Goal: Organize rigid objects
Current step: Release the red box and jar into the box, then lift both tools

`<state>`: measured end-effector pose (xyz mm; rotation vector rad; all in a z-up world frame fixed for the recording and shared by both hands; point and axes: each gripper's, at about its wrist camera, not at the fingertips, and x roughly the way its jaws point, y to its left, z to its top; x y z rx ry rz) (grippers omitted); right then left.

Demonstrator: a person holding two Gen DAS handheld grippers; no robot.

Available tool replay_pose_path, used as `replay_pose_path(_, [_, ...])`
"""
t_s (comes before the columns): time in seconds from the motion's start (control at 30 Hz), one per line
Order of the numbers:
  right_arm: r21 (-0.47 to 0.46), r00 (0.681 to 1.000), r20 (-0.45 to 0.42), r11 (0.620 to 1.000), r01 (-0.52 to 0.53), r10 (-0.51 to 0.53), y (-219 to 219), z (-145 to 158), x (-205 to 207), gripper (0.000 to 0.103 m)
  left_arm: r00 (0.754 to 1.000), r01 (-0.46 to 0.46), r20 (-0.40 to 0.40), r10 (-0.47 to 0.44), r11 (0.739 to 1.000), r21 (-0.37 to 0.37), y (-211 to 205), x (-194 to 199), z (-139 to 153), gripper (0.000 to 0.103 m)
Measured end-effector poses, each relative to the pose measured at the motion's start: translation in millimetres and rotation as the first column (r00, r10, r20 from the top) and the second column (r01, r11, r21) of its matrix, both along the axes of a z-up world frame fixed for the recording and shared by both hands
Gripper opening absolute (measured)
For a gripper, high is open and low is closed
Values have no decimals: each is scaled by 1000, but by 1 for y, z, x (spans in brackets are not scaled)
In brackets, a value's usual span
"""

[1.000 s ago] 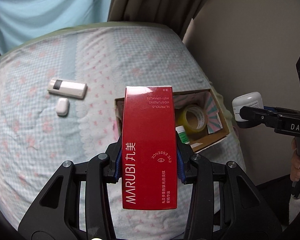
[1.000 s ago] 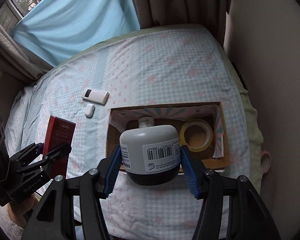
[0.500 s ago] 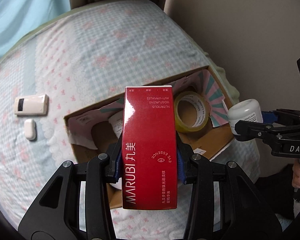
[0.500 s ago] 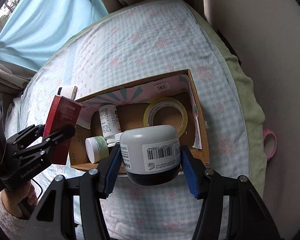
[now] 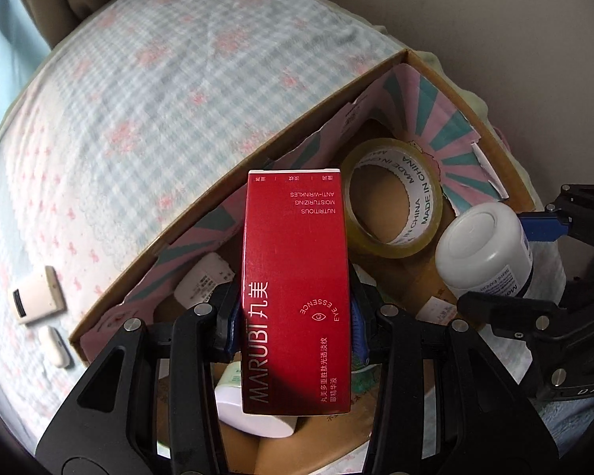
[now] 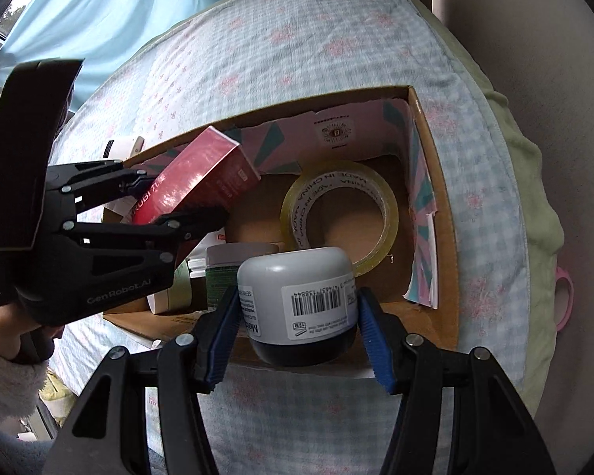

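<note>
red carton point(image 5: 297, 297) and white jar point(image 6: 297, 297) now lower, over the cardboard box point(image 6: 435, 182).

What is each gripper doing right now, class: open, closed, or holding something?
Left gripper: closed on the red carton.
Right gripper: closed on the white jar.

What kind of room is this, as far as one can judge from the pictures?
Probably a bedroom. A blue-and-white checked quilt with pink flowers covers what looks like a bed, a beige curtain hangs behind it, and an open cardboard box of toiletries rests on the quilt.
</note>
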<state>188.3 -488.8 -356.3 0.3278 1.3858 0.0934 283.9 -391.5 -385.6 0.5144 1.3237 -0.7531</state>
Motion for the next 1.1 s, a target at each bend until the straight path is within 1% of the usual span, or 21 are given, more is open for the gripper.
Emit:
replay_pose_path(0.07, [2,1000,0,1000,-1,1,1,-3,2,55,1000,-2,-10,2,999,35,-1,4,-5,38])
replay_pose_path(0.1, [7,1000,-1,1000,-1,1,1,-3,3,55,1000,-4,-6,5,999,50,-1,5,-6,43])
replay_pose_path(0.13, [18,1000,-1,1000,-1,1,1,-3,3,68,1000,-7,3,7,999,49,1,5,-4,54])
replay_pose_path(0.17, [21,1000,10,1000,2,-2,1,-1,3,81,1000,-10,12,10,999,42,4,6,0,93])
replay_pose_path(0.2, [5,1000,22,1000,2,-2,0,3,2,103,998,-30,60,26,998,56,8,7,5,103])
replay_pose_path(0.23, [-10,999,36,1000,-2,2,0,6,-1,103,997,-42,65,40,999,34,14,10,11,103])
replay_pose_path(0.3, [4,998,57,1000,-2,2,-1,10,-7,103,996,-87,31,86,996,6,27,16,19,103])
replay_pose_path(0.37, [12,998,56,1000,17,-18,-3,12,-12,103,991,-131,38,130,991,8,38,19,25,103])
replay_pose_path(0.5, [15,994,85,998,60,-61,-5,22,-19,103,983,-177,51,177,984,-4,52,17,37,103])
replay_pose_path(0.67, [-1,990,130,999,47,-47,-2,38,-20,103,978,-189,79,191,981,-33,60,0,61,103])
replay_pose_path(0.77, [-16,990,140,999,33,-31,2,52,-23,103,975,-193,98,197,980,-48,68,-11,77,103])
replay_pose_path(0.93, [-46,986,167,998,32,-24,12,78,-34,103,969,-212,116,220,974,-79,85,-36,106,103])
replay_pose_path(1.1, [-52,979,200,998,38,-27,26,108,-47,103,959,-225,156,236,971,-87,108,-66,133,103])
